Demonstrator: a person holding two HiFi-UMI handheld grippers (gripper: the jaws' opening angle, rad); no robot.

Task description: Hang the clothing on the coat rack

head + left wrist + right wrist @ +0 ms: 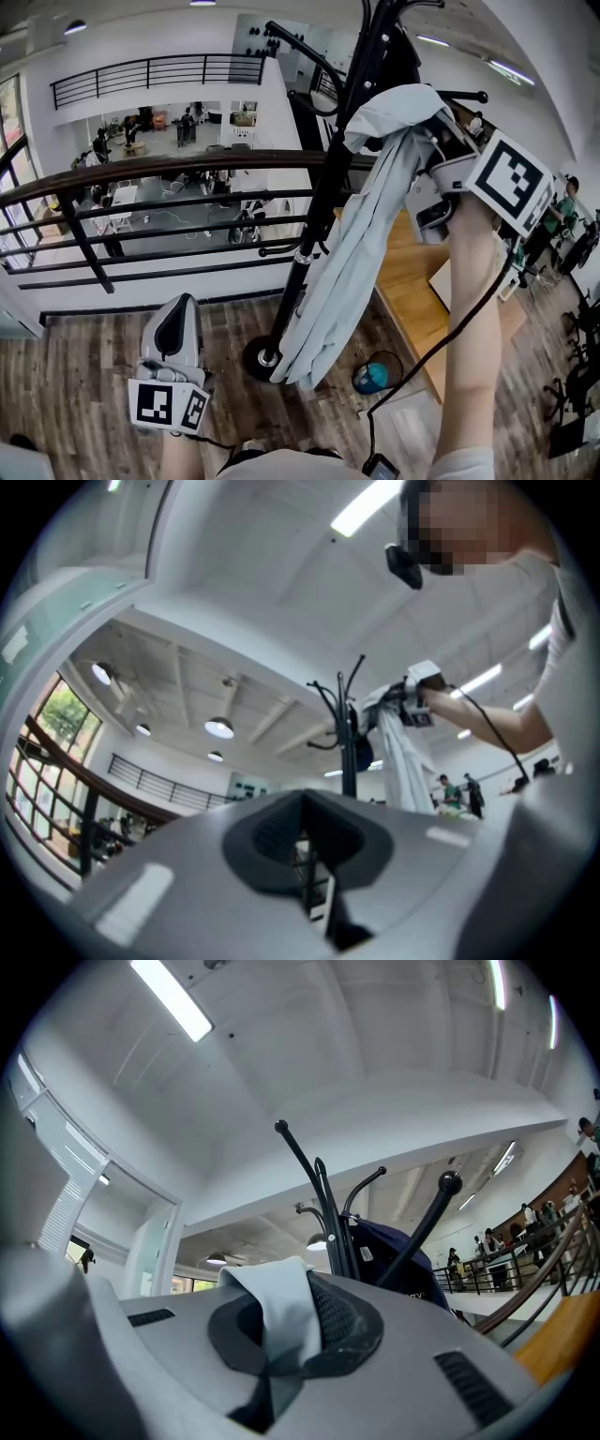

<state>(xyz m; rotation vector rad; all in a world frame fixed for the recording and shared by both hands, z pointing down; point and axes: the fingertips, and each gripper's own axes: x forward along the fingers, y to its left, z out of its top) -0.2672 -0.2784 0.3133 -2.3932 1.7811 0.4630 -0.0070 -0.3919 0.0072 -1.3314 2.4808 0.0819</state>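
A black coat rack point(314, 211) rises from its round base point(265, 357) on the wood floor. A pale grey-blue garment point(361, 248) hangs in a long drape beside the pole. Its top edge is pinched in my right gripper point(433, 124), which is raised near the rack's upper hooks point(461, 96). In the right gripper view the pale cloth point(277, 1321) fills the right gripper point(281, 1340), with the rack's hooks point(319, 1194) and a dark navy garment point(396, 1252) just beyond. My left gripper point(175, 330) hangs low, shut on nothing; from it the rack point(349, 742) and garment point(405, 761) show far off.
A dark wooden handrail with black bars point(169, 171) runs behind the rack, over an open lower floor. A wooden table point(412, 281) stands to the right of the base. A teal round object point(373, 378) lies on the floor near it. A cable point(441, 347) trails along the right arm.
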